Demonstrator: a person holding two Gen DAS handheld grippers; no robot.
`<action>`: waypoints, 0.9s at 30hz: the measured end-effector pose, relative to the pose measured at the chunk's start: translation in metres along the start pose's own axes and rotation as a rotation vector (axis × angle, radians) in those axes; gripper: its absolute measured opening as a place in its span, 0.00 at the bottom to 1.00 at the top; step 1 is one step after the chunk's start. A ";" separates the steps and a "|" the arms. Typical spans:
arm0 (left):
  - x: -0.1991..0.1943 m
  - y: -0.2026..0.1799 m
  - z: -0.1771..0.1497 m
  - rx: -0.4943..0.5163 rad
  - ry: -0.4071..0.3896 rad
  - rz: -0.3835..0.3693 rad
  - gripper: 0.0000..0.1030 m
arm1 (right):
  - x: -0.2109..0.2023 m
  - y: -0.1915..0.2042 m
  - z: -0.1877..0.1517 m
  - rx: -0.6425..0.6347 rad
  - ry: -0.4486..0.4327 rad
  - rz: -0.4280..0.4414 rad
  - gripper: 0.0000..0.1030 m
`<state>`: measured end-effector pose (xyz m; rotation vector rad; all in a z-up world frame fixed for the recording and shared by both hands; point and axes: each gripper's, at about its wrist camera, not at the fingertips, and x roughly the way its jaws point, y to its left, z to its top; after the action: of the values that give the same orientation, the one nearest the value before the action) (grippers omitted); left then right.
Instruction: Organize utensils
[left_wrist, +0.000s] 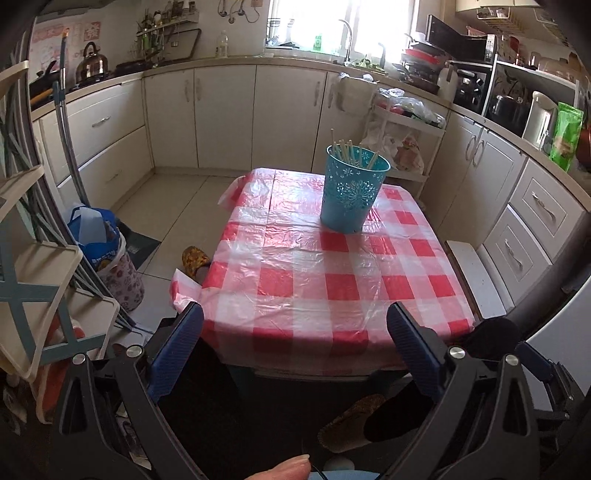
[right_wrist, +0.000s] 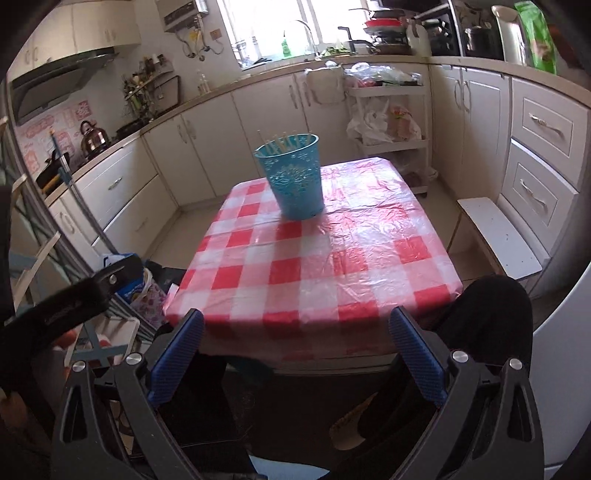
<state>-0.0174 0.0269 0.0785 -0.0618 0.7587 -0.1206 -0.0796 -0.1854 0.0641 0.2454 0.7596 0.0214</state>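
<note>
Table: a small table covered by a red-and-white checked tablecloth (left_wrist: 332, 273), thin crinkled plastic sheeting that shines where window light hits it.
Holder: one teal perforated bin (left_wrist: 352, 192), round and tapering toward its base, its wall punched with snowflake patterns; it stands upright on the far half of the cloth.
Utensils: a bundle of pale wooden chopsticks (left_wrist: 349, 149) stands inside the bin, tips poking above the rim; too bunched to count exactly.
Left gripper (left_wrist: 295, 343): jaws spread wide, nothing between them; two blue ribbed pads on black arms, held back at the table's near edge.
Right gripper (right_wrist: 295, 347): likewise gaping and empty, at the near edge, well apart from the bin.
Left view only: a brown patterned slipper (left_wrist: 195, 258) on the tiled floor left of the table, and a thumb tip at the bottom edge.
Right view only: a grey range hood (right_wrist: 55, 85) above a steel kettle (right_wrist: 92, 138), plus a white stool (right_wrist: 498, 236) beside the table.
</note>
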 end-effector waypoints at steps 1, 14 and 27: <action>-0.004 -0.002 -0.003 0.008 -0.010 0.013 0.93 | -0.002 0.002 -0.004 -0.009 -0.003 -0.007 0.93; -0.019 -0.005 -0.021 0.025 -0.027 -0.008 0.93 | -0.028 0.013 -0.018 -0.038 -0.094 0.052 0.93; -0.010 0.004 -0.024 -0.046 0.027 -0.193 0.93 | -0.014 0.014 -0.020 -0.062 -0.028 -0.003 0.93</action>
<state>-0.0413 0.0315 0.0675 -0.1773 0.7818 -0.2886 -0.1020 -0.1688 0.0629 0.1855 0.7301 0.0390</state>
